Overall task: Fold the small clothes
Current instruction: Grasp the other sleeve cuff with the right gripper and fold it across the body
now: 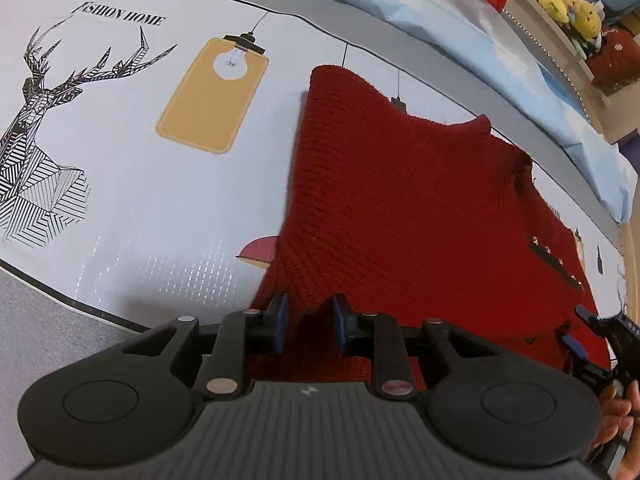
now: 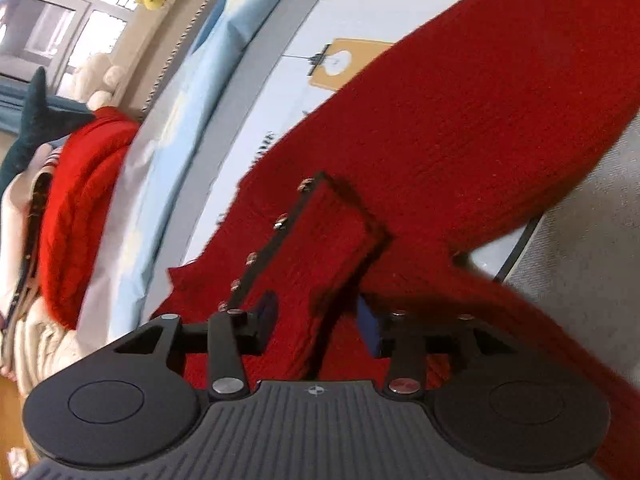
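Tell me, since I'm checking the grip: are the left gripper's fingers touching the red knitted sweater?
Touching: left wrist view shows left gripper fingers pinching a raised fold of the sweater.

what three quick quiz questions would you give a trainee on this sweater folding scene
1. True or false: the red sweater lies on a mat printed with a deer.
2. The fingers of the right gripper are: A open over the sweater; B shut on a plush toy; C out of view.
3. What colour is the studded trim on the sweater?
Key: 1 true; 2 A; 3 black.
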`<state>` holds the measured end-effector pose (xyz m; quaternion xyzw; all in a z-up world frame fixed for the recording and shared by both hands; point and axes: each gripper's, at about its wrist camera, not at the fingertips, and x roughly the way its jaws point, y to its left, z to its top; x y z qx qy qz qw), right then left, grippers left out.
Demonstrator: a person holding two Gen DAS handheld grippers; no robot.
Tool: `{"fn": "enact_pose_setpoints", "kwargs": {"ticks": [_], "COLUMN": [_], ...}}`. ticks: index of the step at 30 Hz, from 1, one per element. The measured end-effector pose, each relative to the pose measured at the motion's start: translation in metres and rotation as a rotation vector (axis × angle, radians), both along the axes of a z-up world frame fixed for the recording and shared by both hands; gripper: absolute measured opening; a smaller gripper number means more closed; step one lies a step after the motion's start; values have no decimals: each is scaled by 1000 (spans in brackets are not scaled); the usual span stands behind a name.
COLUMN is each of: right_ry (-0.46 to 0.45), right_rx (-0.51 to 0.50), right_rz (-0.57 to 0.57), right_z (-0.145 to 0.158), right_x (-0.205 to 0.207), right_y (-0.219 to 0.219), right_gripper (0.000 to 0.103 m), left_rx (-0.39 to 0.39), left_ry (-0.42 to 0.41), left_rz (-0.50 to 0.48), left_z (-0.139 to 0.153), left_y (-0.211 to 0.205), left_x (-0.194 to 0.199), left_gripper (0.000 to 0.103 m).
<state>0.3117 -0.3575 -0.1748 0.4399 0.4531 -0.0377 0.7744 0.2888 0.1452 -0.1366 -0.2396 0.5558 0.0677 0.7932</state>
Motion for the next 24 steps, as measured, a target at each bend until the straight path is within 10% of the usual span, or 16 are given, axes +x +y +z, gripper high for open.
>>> {"fn": "enact_pose_setpoints", "kwargs": {"ticks": [5,12,17,24], "right_ry": [-6,-110,105,-147], "right_rx": [10,-50,-165,-205], "right_rz": [-18,-3,-55,85], "right_z": [0,52,30,64], "right_x": [4,-18,-21,-25], "right_y": [-2,7,-11,3], "right_gripper": [7,6,12,24], "left_rx": [4,-7,4,16], "left_ry": [3,-15,3,3], "left_rz": [-9,-26,-26,-34], "left_z": [2,12,8,8], "left_y": [1,-1,-3,-6], "left_x": [0,3,2,2], "left_gripper": [26,27,27,27]}}
